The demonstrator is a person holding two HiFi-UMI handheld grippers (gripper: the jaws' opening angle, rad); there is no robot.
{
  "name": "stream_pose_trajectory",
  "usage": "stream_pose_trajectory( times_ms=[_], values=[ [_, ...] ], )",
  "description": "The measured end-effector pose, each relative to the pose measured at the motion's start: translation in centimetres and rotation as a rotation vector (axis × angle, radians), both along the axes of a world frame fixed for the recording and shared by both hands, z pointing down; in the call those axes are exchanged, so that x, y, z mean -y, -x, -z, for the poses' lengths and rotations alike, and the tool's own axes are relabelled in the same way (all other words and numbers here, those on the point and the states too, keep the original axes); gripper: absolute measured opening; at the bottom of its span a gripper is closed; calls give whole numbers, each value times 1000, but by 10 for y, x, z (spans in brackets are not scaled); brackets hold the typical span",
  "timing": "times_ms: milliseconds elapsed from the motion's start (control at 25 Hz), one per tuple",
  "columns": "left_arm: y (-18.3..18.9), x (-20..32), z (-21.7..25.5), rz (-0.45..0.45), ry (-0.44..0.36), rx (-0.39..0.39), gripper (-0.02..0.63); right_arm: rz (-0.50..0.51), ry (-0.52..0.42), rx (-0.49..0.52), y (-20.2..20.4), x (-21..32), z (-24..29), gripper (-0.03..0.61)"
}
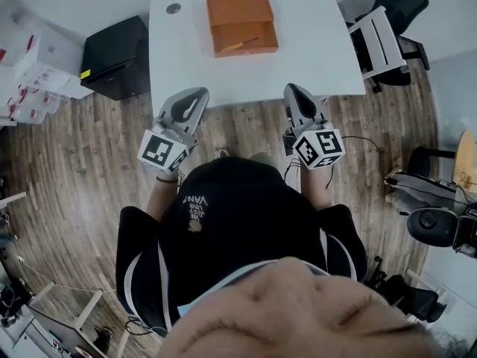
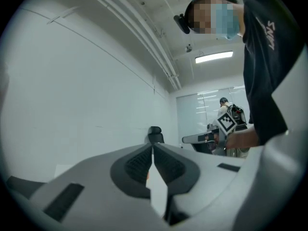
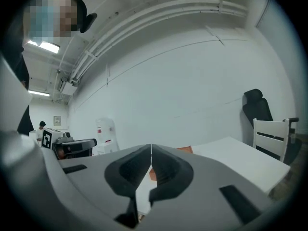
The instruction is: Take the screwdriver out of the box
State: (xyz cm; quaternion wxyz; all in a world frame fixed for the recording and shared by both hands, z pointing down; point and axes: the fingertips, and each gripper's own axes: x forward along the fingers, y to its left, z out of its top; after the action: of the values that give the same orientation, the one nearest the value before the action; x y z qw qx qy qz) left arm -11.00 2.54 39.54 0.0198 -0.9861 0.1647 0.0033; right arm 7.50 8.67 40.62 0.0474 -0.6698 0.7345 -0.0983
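The left gripper (image 1: 195,98) and the right gripper (image 1: 294,94) are both held level just off the near edge of the white counter (image 1: 313,43), one on each side of the person's body. In each gripper view the two jaws meet at the tips with nothing between them, so both are closed and empty.

Well beyond them, toward the far side of the counter, sits the orange box (image 1: 262,34). Its lid is folded back and the tray faces up. The screwdriver (image 1: 240,45) lies slantwise inside the tray, a thin pale-yellow stick resting on the bottom. The right gripper view also catches a strip of the box just behind its closed jaws, so that gripper seems aimed roughly at it.

By my reading the task has not properly begun; this is the approach, with the box already open and the tool untouched. The next move calls for one gripper to spread its jaws, reach across the counter and tip down into the tray, lining up across the shaft rather than along it. The tray wall is close to the tool, so a shallow entry may snag it.
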Motion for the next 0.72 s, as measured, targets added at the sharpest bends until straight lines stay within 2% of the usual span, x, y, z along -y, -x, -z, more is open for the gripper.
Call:
stream_pose_trajectory(
  times_ms=[400,720],
  values=[
    [-5,21,-3,-66,28,-23,21,-55,9,6,2,14,0,12],
    [-25,42,-2,-22,47,-30,21,3,16,-4,-15,41,2,12]
  ],
)
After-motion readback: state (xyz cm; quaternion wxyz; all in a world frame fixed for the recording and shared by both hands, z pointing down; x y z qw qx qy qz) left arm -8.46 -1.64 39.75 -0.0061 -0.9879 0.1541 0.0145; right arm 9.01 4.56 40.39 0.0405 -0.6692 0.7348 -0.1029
